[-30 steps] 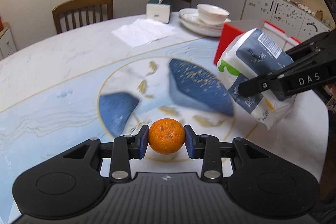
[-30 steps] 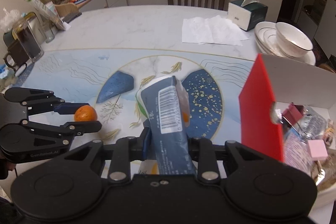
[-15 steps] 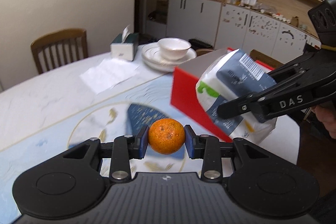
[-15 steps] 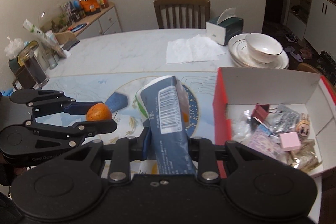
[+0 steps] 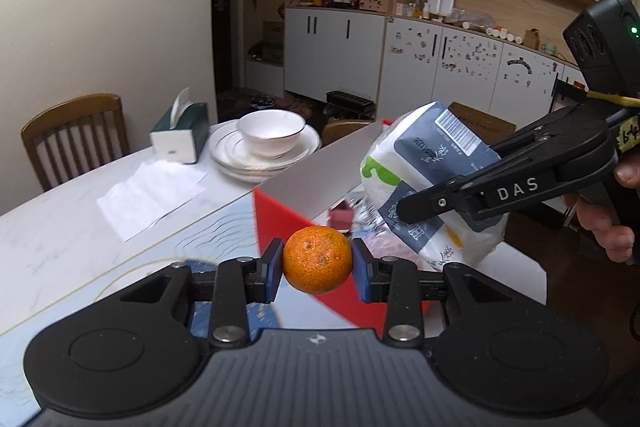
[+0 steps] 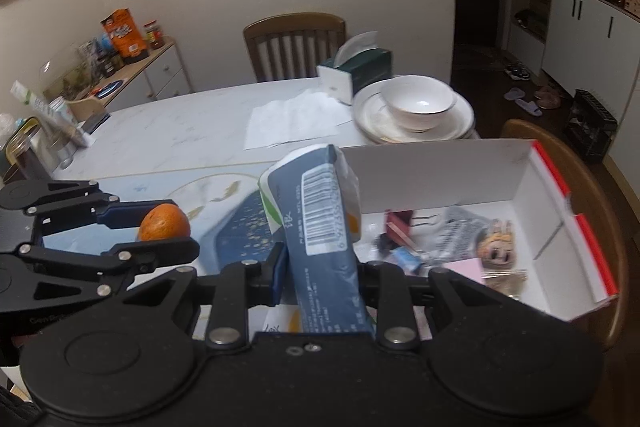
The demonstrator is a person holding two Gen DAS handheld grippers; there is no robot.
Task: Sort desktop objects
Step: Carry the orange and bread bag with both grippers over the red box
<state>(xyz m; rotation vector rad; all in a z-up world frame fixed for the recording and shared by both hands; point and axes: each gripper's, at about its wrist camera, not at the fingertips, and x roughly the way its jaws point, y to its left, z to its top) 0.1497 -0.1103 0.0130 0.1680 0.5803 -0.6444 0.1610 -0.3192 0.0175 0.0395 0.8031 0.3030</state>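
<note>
My left gripper (image 5: 317,269) is shut on a small orange (image 5: 317,259), held in the air just in front of the red corner of the open box (image 5: 288,223). The same orange (image 6: 164,223) shows in the right wrist view, left of the box. My right gripper (image 6: 322,273) is shut on a blue and white packet (image 6: 324,223) with a barcode, tilted up over the box's left wall. From the left wrist view that packet (image 5: 424,179) hangs over the box. The red and white box (image 6: 560,195) holds several small items.
A white bowl (image 6: 418,103) on stacked plates, a green tissue box (image 6: 356,67) and a white napkin (image 6: 292,119) lie on the far table. Two wooden chairs (image 6: 294,43) stand at the table edges. Jars and clutter (image 6: 24,143) crowd the left end. A hand (image 5: 616,223) grips the right tool.
Both grippers have swung right and risen with their loads: the orange and the packet went from above the table's blue pattern to the red box, whose inside has come into view.
</note>
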